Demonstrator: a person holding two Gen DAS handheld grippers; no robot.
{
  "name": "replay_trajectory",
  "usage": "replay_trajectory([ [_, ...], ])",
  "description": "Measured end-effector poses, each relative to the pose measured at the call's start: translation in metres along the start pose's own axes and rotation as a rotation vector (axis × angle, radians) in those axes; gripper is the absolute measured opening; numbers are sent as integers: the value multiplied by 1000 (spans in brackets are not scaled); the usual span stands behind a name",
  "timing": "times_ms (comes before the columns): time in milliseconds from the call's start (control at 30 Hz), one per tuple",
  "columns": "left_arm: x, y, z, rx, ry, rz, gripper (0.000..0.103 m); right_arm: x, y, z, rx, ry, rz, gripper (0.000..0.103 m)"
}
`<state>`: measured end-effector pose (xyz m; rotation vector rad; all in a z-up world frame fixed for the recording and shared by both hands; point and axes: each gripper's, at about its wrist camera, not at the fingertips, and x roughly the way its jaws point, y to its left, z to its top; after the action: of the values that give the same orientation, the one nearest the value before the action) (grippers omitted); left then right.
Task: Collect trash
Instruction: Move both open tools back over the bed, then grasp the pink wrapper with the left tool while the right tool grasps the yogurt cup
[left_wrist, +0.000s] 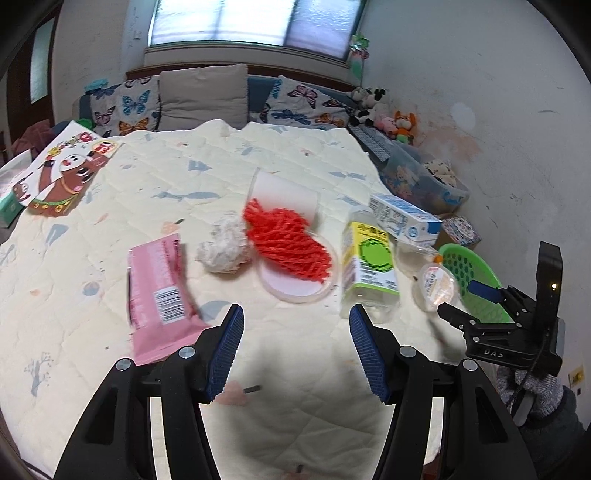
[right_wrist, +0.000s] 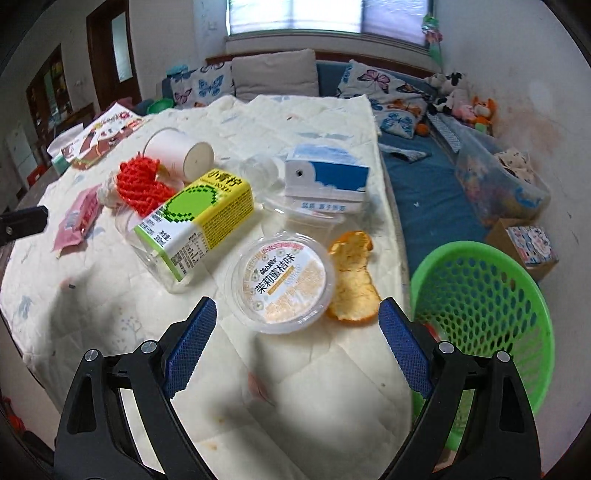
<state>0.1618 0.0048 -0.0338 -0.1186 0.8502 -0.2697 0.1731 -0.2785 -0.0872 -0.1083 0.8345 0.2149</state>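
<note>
Trash lies on a cream quilted table (left_wrist: 288, 155). My left gripper (left_wrist: 295, 350) is open and empty above the near table, short of a pink wrapper (left_wrist: 159, 284), a crumpled tissue (left_wrist: 223, 245), red netting (left_wrist: 291, 240) over a clear lid, and a yellow-green bottle (left_wrist: 369, 262). My right gripper (right_wrist: 297, 345) is open and empty, just in front of a round jelly cup (right_wrist: 284, 280) and an orange peel (right_wrist: 352, 277). The green basket (right_wrist: 484, 295) stands right of the table edge. A blue-white carton (right_wrist: 325, 177) and white paper cup (right_wrist: 177, 151) lie farther back.
A printed box (left_wrist: 62, 170) lies at the table's far left. Behind are a sofa with butterfly cushions (left_wrist: 207, 96), plush toys (left_wrist: 384, 114), a clear storage bin (right_wrist: 498, 184) and a small cardboard box (right_wrist: 528, 243) on the right.
</note>
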Motion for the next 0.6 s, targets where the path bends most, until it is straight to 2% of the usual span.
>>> replay_trajectory([
  [233,-7,24,-1,-45,-13,47,58,16,9,4,-40,11,-25,89],
  [600,-7,61,-5,-117,-13,140,63,29,14,8,-60,26,-46,82],
])
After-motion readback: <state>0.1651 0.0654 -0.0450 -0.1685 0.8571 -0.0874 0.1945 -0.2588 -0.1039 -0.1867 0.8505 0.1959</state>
